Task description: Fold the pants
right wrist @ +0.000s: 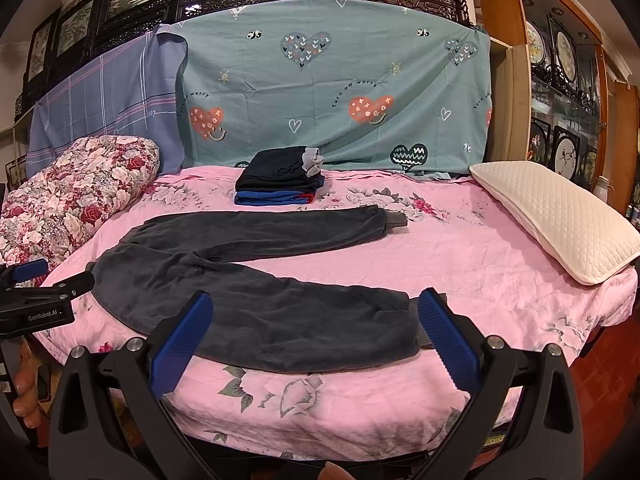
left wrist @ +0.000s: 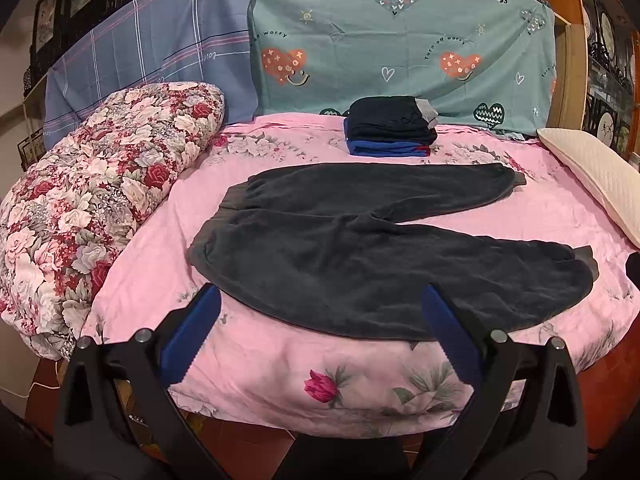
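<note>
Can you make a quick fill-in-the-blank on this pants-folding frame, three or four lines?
1. The dark grey pants lie spread on a floral sheet whose ground colour is ____.
2. Both the left gripper and right gripper are ____, holding nothing.
3. Behind the pants sits a ____ of folded clothes.
4. The white pillow lies on the ____ side.

Answers: pink; open; stack; right

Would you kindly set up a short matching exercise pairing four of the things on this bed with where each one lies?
Things:
1. dark grey pants
2. folded clothes stack
3. white pillow
4. floral quilt

Places:
A. far side, by the heart-print sheet
B. bed's right edge
C. spread flat mid-bed, legs apart
D. bundled at the left

Pairs: 1-C, 2-A, 3-B, 4-D
</note>
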The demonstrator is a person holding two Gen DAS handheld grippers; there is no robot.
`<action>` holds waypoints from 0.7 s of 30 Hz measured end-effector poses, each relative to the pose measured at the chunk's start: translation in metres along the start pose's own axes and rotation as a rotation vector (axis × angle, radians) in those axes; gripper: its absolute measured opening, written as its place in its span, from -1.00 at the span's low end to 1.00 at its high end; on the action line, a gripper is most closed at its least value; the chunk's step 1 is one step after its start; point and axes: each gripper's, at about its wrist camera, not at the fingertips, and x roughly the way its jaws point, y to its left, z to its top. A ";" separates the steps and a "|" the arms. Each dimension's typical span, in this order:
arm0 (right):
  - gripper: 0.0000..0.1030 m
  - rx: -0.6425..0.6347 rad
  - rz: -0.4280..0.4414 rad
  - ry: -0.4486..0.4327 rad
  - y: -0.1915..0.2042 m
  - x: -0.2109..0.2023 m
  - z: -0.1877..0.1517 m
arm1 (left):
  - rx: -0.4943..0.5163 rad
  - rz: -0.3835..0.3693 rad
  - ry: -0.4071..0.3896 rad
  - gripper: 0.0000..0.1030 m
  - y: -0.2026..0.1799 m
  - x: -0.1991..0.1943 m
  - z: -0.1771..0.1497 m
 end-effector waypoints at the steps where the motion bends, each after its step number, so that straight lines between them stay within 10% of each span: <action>1: 0.97 0.000 0.000 0.000 0.000 0.000 0.000 | 0.000 0.000 0.001 0.96 0.000 0.000 0.000; 21: 0.97 0.001 0.003 0.006 -0.002 0.001 0.002 | -0.003 -0.008 0.013 0.96 -0.003 0.004 0.001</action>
